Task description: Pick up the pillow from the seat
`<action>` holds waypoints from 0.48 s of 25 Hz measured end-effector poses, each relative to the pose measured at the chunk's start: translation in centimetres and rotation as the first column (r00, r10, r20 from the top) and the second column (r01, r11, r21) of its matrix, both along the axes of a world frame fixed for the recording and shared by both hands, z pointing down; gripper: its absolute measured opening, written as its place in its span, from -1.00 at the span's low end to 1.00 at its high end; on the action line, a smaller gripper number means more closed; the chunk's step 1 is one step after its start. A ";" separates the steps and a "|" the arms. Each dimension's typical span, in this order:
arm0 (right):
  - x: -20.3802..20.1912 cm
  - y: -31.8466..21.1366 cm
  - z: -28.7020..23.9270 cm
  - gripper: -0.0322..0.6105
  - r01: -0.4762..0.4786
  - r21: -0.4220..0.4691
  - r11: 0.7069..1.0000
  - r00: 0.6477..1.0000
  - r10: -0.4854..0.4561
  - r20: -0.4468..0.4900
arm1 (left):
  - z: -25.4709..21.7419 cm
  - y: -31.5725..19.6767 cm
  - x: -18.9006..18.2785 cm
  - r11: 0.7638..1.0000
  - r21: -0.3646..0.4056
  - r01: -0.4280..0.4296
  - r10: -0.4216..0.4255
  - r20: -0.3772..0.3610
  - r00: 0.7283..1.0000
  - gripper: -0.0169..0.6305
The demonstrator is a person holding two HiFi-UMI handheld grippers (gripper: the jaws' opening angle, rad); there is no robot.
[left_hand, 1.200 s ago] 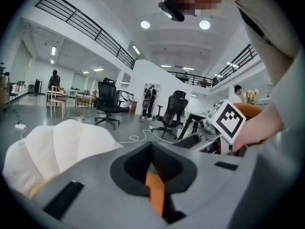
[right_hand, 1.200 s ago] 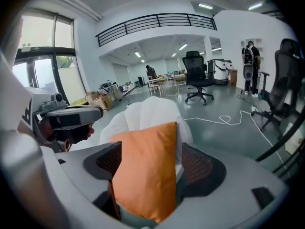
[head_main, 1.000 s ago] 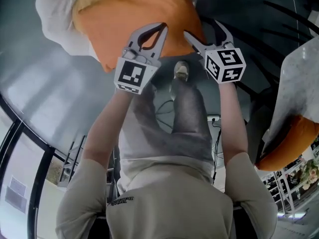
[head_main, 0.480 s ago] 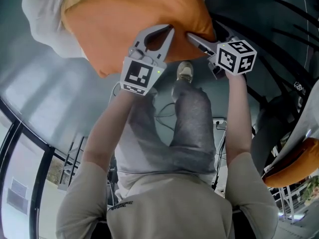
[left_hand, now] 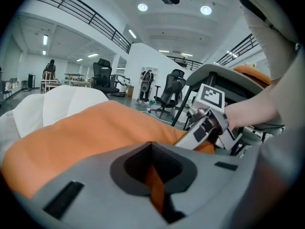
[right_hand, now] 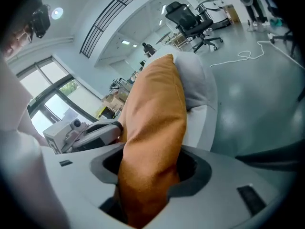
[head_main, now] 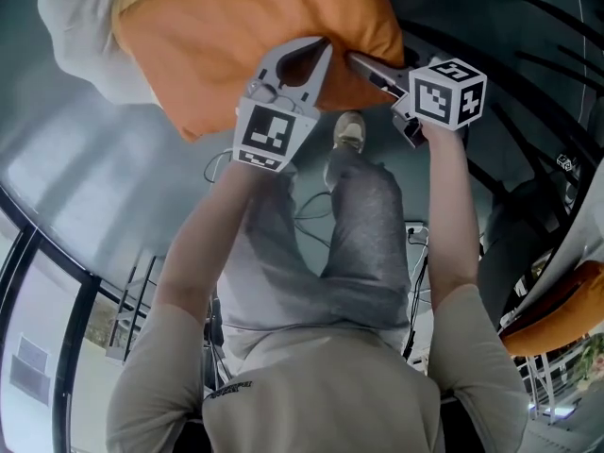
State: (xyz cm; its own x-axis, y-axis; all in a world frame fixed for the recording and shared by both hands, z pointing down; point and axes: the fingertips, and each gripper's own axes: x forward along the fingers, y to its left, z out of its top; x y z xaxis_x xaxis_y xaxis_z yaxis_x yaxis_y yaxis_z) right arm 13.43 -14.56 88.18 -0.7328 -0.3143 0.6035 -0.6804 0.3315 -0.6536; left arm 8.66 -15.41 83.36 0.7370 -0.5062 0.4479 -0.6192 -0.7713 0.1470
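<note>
Both tools are on it right now. The left gripper [head_main: 311,47] is clamped on a thin fold at the near edge of the big orange fabric pillow [head_main: 255,36]. In the left gripper view there's just a sliver of orange cloth pinched in the slot between the jaws. The right gripper [head_main: 357,60] is just beside it on the same edge. Its jaws have just been closing, and a much thicker bunch of pillow now fills the gap, with the pads squeezing it in from both sides.

The pillow itself lies against the puffy white padded seat [head_main: 80,26], touching it along the far side. I can't tell whether its underside is off the seat.

The only other thing holding anything is the pale grey chair [left_hand: 214,75] off to my right, which has a second orange cushion [head_main: 557,314] in it. The glossy grey floor [head_main: 123,177] is below.
</note>
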 end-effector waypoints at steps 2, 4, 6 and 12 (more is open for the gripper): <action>-0.4 0.0 -1.0 -0.23 0.023 0.023 0.999 0.999 -0.023 -0.035 | -0.8 0.5 0.1 1.000 -0.031 0.002 -0.003 -0.011 1.000 -0.92; -1.2 -0.3 -2.4 -0.38 0.045 0.059 0.997 0.996 -0.040 -0.076 | -2.1 0.9 -0.2 0.999 -0.051 0.007 -0.007 -0.014 1.000 -0.92; -2.3 -0.5 -4.4 -0.46 0.063 0.103 0.993 0.992 -0.051 -0.115 | -3.7 1.1 -1.1 0.998 -0.054 0.025 -0.025 -0.008 1.000 -0.92; -7.6 0.8 -13.5 -0.54 0.141 0.252 0.957 0.976 -0.092 -0.197 | -11.0 1.7 -6.2 0.987 -0.056 0.151 -0.152 -0.018 0.988 -0.92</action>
